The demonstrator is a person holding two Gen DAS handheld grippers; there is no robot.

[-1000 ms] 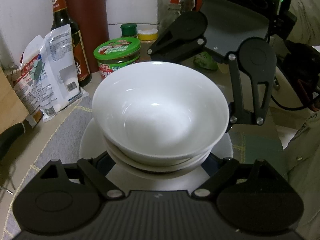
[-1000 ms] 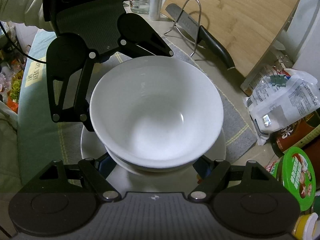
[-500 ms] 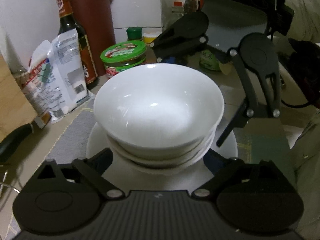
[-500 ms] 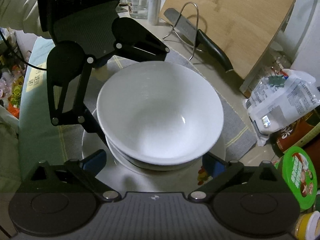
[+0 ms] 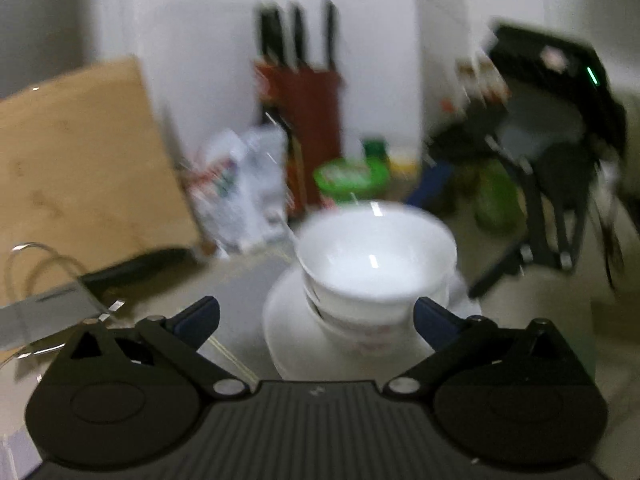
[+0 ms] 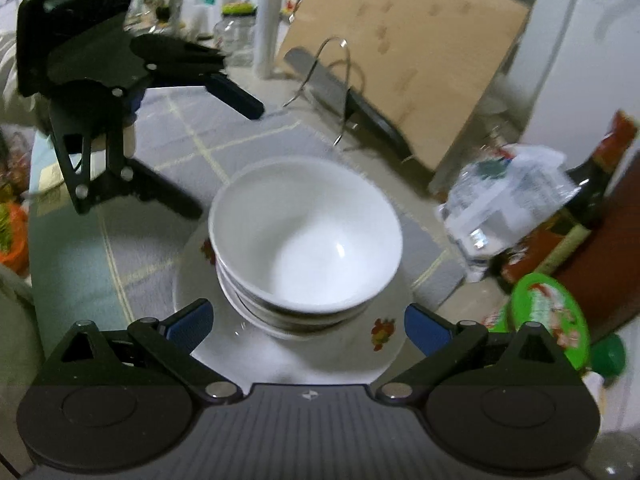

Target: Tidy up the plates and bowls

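Both jaws gape wide and hold nothing, the left gripper (image 5: 316,316) having just been opening, the right gripper (image 6: 308,326) likewise; between each pair's blue pads, untouched, stands the stack of white bowls (image 6: 306,236); it sits on a flowered plate (image 6: 380,344); that rests on a grey checked mat (image 6: 192,136); beyond lean a cutting board (image 6: 404,64), knife (image 6: 348,100) and green-lidded jar (image 6: 550,320).

Bare grey mat (image 6: 224,136) lies open on the bench left of the stacked bowls (image 6: 306,236). Far side is crowded: a leaning cutting board (image 6: 412,68), wire rack (image 6: 340,80) and knife (image 6: 360,112). The right edge is blocked by a plastic bag (image 6: 504,204), sauce bottle (image 6: 576,208) and green-lidded jar (image 6: 548,316).
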